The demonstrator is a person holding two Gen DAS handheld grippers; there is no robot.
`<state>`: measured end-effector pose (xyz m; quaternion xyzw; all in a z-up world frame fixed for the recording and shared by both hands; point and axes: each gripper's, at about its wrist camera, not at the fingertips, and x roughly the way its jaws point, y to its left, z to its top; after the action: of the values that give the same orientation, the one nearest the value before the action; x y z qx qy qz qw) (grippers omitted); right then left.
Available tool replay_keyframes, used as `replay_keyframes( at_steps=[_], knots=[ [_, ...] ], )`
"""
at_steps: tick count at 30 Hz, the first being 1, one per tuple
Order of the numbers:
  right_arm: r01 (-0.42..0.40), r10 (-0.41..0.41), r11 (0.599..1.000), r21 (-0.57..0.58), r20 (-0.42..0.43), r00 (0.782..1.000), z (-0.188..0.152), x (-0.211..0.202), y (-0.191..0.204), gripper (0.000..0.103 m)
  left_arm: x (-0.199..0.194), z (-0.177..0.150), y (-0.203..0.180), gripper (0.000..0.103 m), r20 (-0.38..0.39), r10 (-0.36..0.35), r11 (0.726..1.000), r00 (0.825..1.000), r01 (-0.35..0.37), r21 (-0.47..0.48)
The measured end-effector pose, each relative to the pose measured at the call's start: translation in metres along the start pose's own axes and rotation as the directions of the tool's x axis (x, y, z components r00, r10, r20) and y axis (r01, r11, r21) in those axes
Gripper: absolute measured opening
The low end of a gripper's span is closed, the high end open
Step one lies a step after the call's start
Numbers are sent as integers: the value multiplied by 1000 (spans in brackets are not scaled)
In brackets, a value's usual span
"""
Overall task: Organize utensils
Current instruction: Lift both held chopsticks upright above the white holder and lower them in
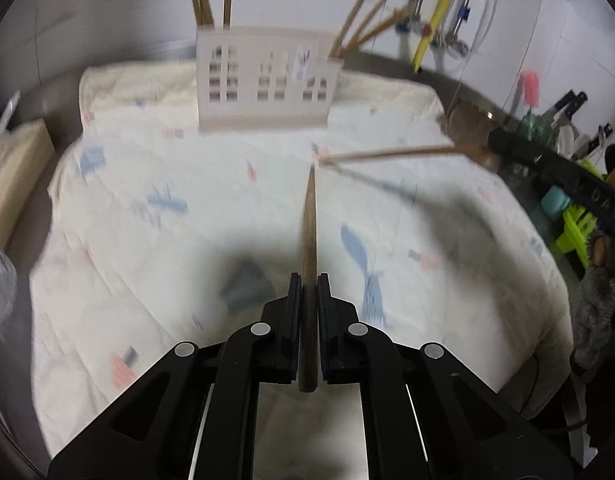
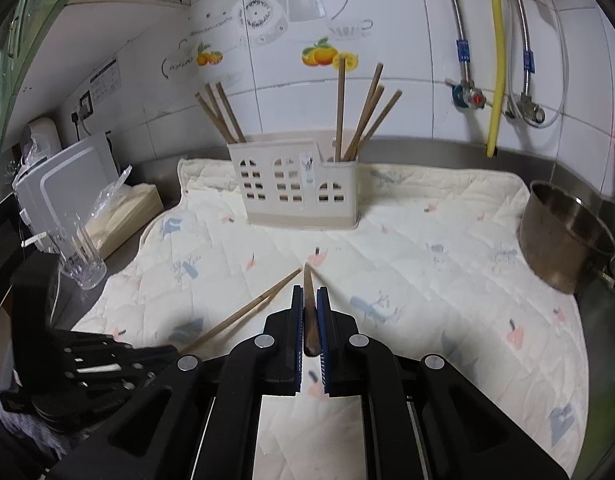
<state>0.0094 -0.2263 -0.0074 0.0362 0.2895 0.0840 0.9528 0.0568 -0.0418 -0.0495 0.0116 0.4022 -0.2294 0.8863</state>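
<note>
My left gripper [image 1: 309,280] is shut on a brown wooden chopstick [image 1: 309,232] that points forward toward the cream utensil holder [image 1: 263,80] at the back of the quilted cloth. My right gripper [image 2: 310,292] is shut on another chopstick [image 2: 308,280]. In the left wrist view that right-held chopstick [image 1: 387,154] comes in from the right, its tip close to the tip of mine. In the right wrist view the left-held chopstick [image 2: 243,312] comes in from the lower left. The holder [image 2: 295,184] holds several chopsticks in its left [image 2: 221,114] and right [image 2: 359,120] compartments.
A cream quilted cloth [image 2: 447,280] covers the counter. A steel pot [image 2: 563,236] stands at its right edge. A clear glass [image 2: 81,256], a tissue box [image 2: 123,212] and white boards [image 2: 63,184] sit at the left. Pipes and valves [image 2: 495,80] run down the tiled wall.
</note>
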Motion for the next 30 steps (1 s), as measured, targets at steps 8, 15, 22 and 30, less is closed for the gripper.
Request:
replay_keyframes(
  at_steps=[8, 15, 22, 30],
  knots=[
    [-30, 31, 998, -51, 13, 999, 46, 5, -5, 7, -23, 61, 3, 6, 93, 14, 998, 996, -19, 55],
    [-57, 58, 991, -119, 5, 998, 93, 12, -4, 7, -34, 118, 14, 6, 145, 3, 999, 989, -10, 53],
    [-63, 66, 982, -176, 15, 998, 135, 16, -1, 7, -57, 170, 12, 6, 217, 1, 997, 976, -17, 72],
    [-76, 84, 980, -185, 36, 996, 172, 24, -4, 7, -85, 236, 5, 6, 332, 45, 992, 942, -82, 98]
  ],
)
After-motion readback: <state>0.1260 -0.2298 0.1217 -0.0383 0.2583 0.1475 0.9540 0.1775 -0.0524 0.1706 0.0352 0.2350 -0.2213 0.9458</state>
